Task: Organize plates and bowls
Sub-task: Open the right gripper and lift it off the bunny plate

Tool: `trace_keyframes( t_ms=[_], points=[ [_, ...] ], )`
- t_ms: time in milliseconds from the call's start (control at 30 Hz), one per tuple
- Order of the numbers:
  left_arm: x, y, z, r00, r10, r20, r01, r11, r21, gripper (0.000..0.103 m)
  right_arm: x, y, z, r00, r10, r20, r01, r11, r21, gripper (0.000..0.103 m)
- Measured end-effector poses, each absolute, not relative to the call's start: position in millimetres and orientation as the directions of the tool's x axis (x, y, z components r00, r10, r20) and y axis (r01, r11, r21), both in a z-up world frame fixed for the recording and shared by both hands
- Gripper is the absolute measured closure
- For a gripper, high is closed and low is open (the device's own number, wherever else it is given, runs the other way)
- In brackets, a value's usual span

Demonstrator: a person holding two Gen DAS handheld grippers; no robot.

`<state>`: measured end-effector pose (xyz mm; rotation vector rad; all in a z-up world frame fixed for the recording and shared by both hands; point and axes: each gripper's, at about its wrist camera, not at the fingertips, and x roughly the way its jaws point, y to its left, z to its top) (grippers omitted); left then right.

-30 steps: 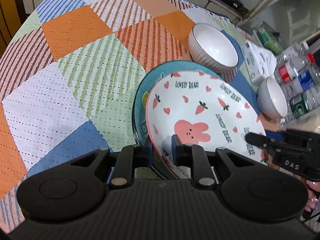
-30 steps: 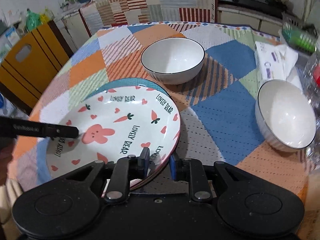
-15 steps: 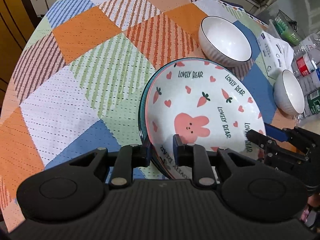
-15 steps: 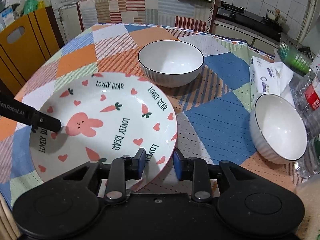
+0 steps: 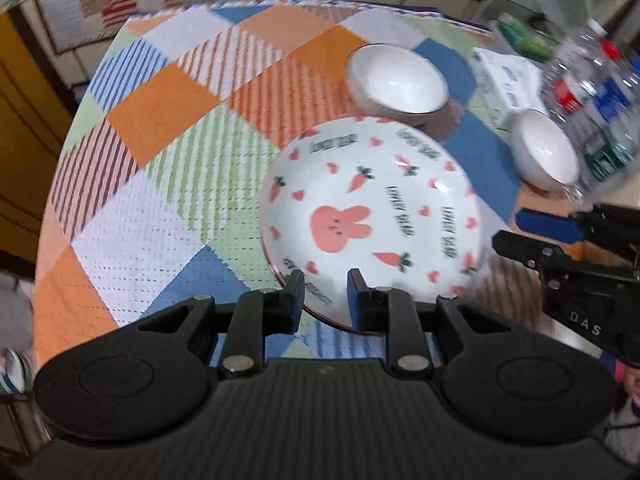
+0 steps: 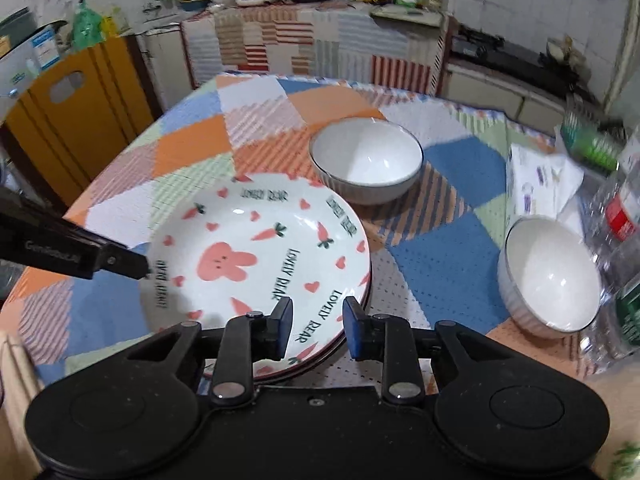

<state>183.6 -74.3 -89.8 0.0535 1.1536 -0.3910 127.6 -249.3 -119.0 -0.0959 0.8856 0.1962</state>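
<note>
A white plate with a pink bunny and carrots (image 5: 372, 208) (image 6: 256, 264) lies on top of a darker plate whose rim shows beneath it in the right wrist view (image 6: 352, 340). My left gripper (image 5: 323, 296) is open, jaws apart over the plate's near rim. My right gripper (image 6: 316, 328) is open over the opposite rim; it also shows in the left wrist view (image 5: 532, 236). One white bowl (image 5: 396, 80) (image 6: 366, 164) stands behind the plates. A second white bowl (image 5: 546, 152) (image 6: 552, 276) stands to the right.
The round table has a patchwork cloth (image 5: 168, 112). A tissue pack (image 6: 540, 180) and several water bottles (image 5: 592, 80) crowd the right side. A yellow cabinet (image 6: 76, 116) stands left of the table, a covered counter (image 6: 312, 44) behind it.
Both grippers opened and let go of the bunny plate, which now rests flat on the lower plate. Both grippers rose and drew back a little.
</note>
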Motion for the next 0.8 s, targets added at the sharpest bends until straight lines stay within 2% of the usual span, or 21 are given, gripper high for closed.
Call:
trace_keyframes(
  t_ms=[300,500,567,700,800],
  points=[
    [137,-97,-33,0.354,-0.257,-0.899,0.52,0.853,-0.039,0.067,83,-248,-59,0.623,0.168,-0.764,-0.3,0.953,-0.035,0.07],
    [113,-98,-21,0.317,-0.269,-0.909,0.556,0.829,-0.051,0.062,40,-252,-30,0.64,0.2,-0.742,-0.349,0.936,-0.048,0.069],
    [105,-101,-18,0.321,-0.251,-0.913,0.569,0.822,-0.026,0.062,27,-257,-24,0.647,0.206,-0.735,-0.35,0.936,-0.046,0.062],
    [89,-113,-14,0.311,-0.222,-0.924,0.611,0.792,0.016,0.062,4,-272,-20,0.67,0.221,-0.709,-0.344,0.938,-0.033,0.056],
    [80,-123,-11,0.297,-0.212,-0.931,0.642,0.766,0.03,0.062,-13,-289,-24,0.692,0.25,-0.677,-0.338,0.941,0.002,0.044]
  ],
)
